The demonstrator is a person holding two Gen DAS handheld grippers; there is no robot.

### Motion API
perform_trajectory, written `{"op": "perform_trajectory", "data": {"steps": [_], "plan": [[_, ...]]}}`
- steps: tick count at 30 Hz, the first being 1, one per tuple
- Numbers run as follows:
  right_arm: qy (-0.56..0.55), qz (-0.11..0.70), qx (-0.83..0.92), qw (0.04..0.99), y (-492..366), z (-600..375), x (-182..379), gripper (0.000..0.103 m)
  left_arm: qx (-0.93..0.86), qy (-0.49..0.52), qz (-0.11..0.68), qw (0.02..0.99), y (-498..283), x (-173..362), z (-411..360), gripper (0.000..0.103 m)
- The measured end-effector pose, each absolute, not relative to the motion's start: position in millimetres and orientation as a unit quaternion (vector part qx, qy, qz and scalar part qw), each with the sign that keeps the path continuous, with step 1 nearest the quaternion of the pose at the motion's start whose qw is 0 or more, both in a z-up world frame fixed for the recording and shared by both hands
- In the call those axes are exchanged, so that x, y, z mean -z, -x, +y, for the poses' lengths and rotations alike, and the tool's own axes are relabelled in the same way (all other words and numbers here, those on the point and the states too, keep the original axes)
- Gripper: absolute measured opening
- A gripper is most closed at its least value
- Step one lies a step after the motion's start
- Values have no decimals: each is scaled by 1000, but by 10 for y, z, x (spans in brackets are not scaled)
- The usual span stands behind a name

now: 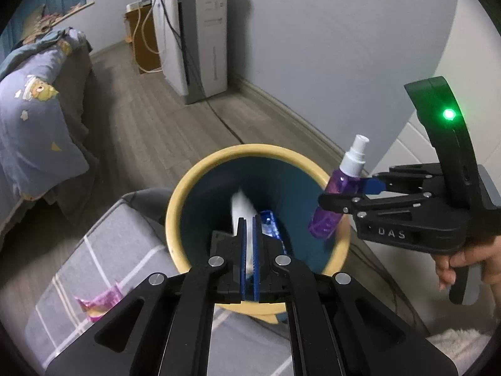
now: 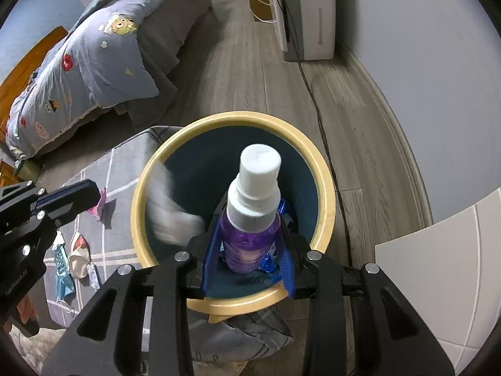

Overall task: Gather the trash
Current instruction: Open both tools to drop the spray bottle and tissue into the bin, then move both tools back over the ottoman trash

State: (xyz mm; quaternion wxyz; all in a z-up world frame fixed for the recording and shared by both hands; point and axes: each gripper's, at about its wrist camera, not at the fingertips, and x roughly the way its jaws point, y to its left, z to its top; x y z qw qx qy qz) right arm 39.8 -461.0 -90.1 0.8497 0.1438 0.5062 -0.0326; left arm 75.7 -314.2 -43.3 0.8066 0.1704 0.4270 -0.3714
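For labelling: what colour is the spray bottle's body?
Translucent purple, white cap; spray bottle shows best in right wrist view.

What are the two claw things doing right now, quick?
Left gripper: shut, empty; a white blurred thing shows in the bin just past it.
Right gripper: shut on the purple spray bottle, over the bin.

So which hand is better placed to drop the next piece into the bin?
Right. The right gripper is shut on the purple spray bottle directly over the yellow-rimmed bin, while the left gripper is shut with nothing between its pads.
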Motion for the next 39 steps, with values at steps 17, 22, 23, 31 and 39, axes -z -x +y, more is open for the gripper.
{"op": "perform_trajectory", "data": {"steps": [17, 22, 23, 31, 39], "plan": [[-113, 509, 51, 852, -908, -4473, 1053, 87, 321, -141, 427, 834, -917, 426, -2580, 84], [-117, 497, 67, 857, -781, -4519, 970, 97, 290, -127, 422, 849, -961, 374, -2366, 93], [-119, 496, 68, 857, -763, -4523, 956, 97, 285, -125, 422, 851, -966, 370, -2323, 94], [-128, 482, 79, 863, -574, -4524, 744, 97, 240, -106, 419, 869, -940, 230, -1874, 95], [-123, 457, 52, 879, -486, -4222, 359, 97, 191, -85, 414, 886, -825, 54, -1299, 95]]}}
